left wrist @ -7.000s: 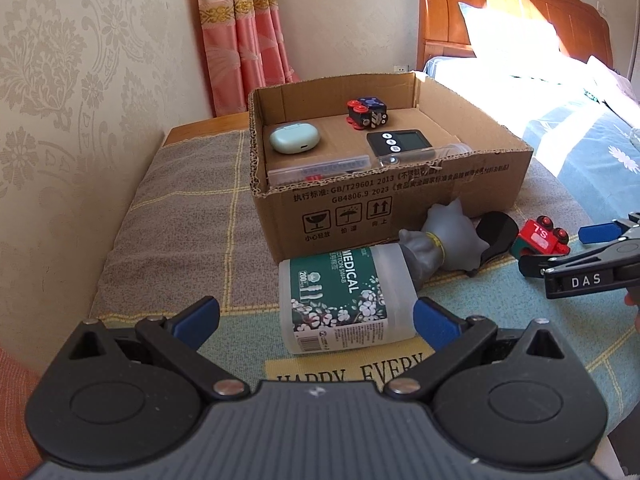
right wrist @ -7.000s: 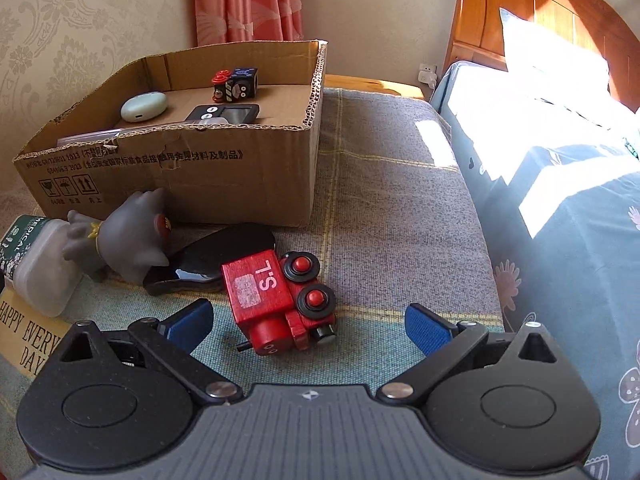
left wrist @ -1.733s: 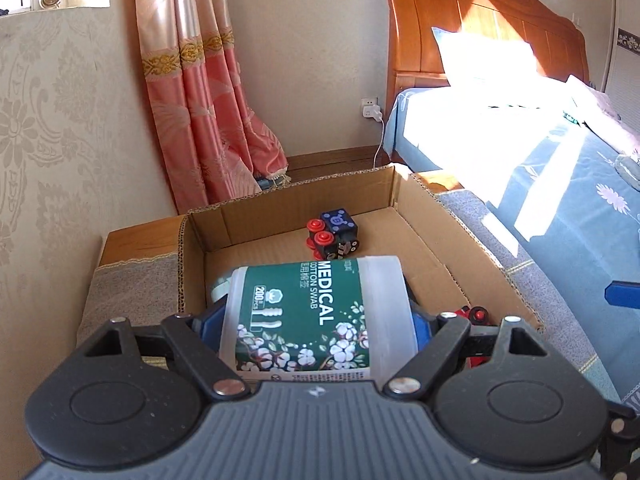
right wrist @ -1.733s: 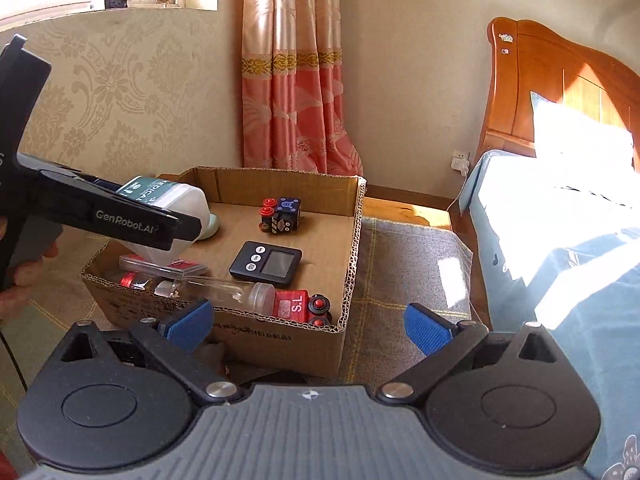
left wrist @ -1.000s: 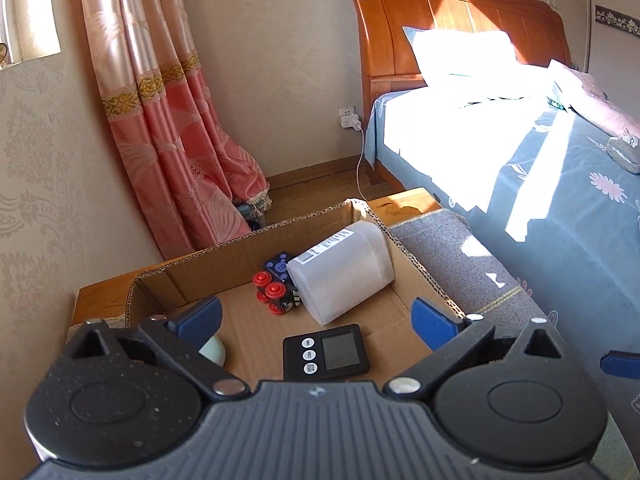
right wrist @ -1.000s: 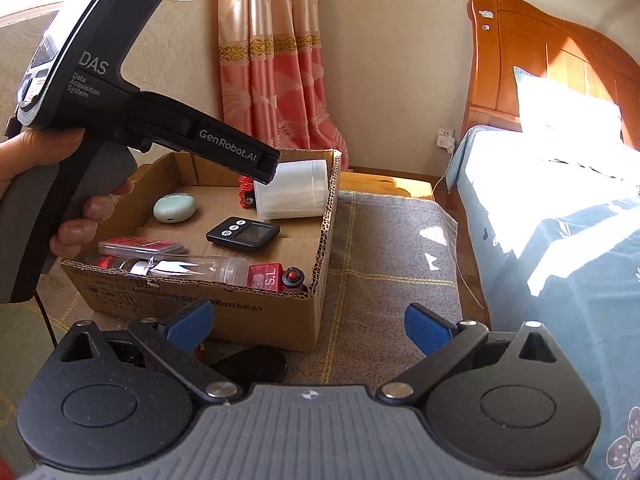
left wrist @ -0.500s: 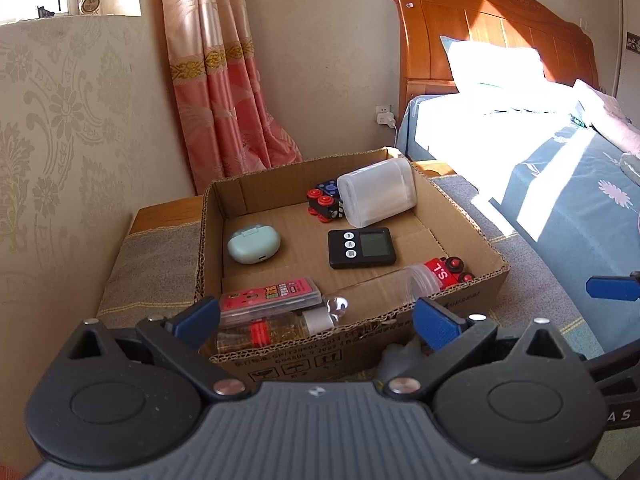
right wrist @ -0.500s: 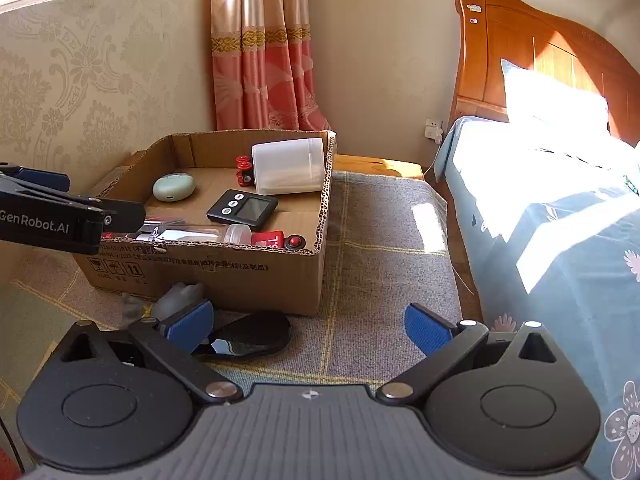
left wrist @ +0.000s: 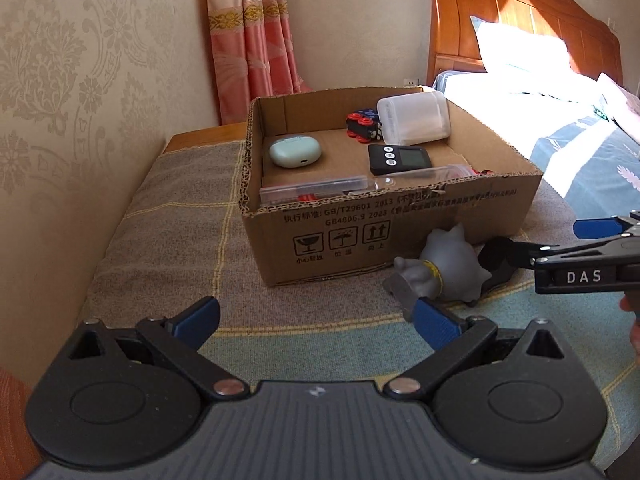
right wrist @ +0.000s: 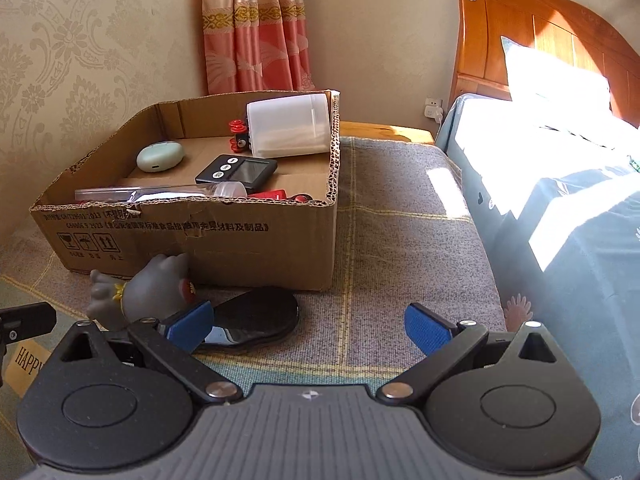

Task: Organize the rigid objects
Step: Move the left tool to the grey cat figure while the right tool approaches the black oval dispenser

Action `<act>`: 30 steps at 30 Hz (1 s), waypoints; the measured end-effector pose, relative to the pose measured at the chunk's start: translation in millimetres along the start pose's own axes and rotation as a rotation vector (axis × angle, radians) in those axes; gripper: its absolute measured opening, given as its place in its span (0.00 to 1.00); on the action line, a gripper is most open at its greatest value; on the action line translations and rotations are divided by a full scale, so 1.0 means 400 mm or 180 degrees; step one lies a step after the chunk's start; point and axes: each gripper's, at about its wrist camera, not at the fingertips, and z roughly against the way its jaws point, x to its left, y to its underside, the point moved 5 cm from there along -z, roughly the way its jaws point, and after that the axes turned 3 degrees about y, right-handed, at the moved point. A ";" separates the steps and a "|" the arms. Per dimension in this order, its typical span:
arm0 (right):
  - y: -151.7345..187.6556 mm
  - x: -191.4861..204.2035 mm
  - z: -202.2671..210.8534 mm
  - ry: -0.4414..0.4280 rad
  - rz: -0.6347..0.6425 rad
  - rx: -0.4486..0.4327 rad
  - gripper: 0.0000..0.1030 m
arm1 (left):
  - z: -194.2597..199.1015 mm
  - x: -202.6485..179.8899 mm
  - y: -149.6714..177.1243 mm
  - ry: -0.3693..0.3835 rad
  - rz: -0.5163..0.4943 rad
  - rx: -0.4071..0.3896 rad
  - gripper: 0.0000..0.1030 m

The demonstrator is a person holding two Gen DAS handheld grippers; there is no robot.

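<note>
1. While both claws hang low over the checked blanket [left wrist: 168, 240], the left claw [left wrist: 316, 320] has its blue-padded fingers spread wide with nothing between them.
2. The right claw [right wrist: 308, 326] is just as wide open and holds nothing; in the left view it enters from the right edge, its black body marked "DAS".
3. The cardboard box [left wrist: 400, 224] sits open-topped on the blanket, with black Chinese print and handling symbols on its near wall.
4. Inside, a translucent white jar [left wrist: 412, 118] lies on its side at the far right corner, touching a small dark block toy with red wheels [left wrist: 362, 126].
5. A mint-green rounded case [left wrist: 295, 152] rests toward the far left of the box floor, and a black timer with three white buttons [left wrist: 398, 158] lies near the middle.
6. Along the near wall lie a clear tube [right wrist: 160, 192] and a flat clear case [left wrist: 312, 191]; a red toy [right wrist: 280, 195] peeks over the rim at the right corner.
7. Outside, a grey spiky figure [left wrist: 444, 270] with a yellow collar lies on its side just before the box.
8. A glossy black oval object [right wrist: 256, 318] lies just beside the figure, near the right claw's left finger.
</note>
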 end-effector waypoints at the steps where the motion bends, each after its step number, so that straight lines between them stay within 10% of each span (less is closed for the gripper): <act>1: -0.002 0.004 -0.010 0.0031 0.0033 -0.0001 1.00 | 0.002 0.005 0.002 0.0007 0.0014 -0.0009 0.99; 30: 0.031 0.160 -0.019 -0.0248 0.0473 0.0011 1.00 | 0.043 0.068 0.012 0.0103 0.0081 -0.0081 0.99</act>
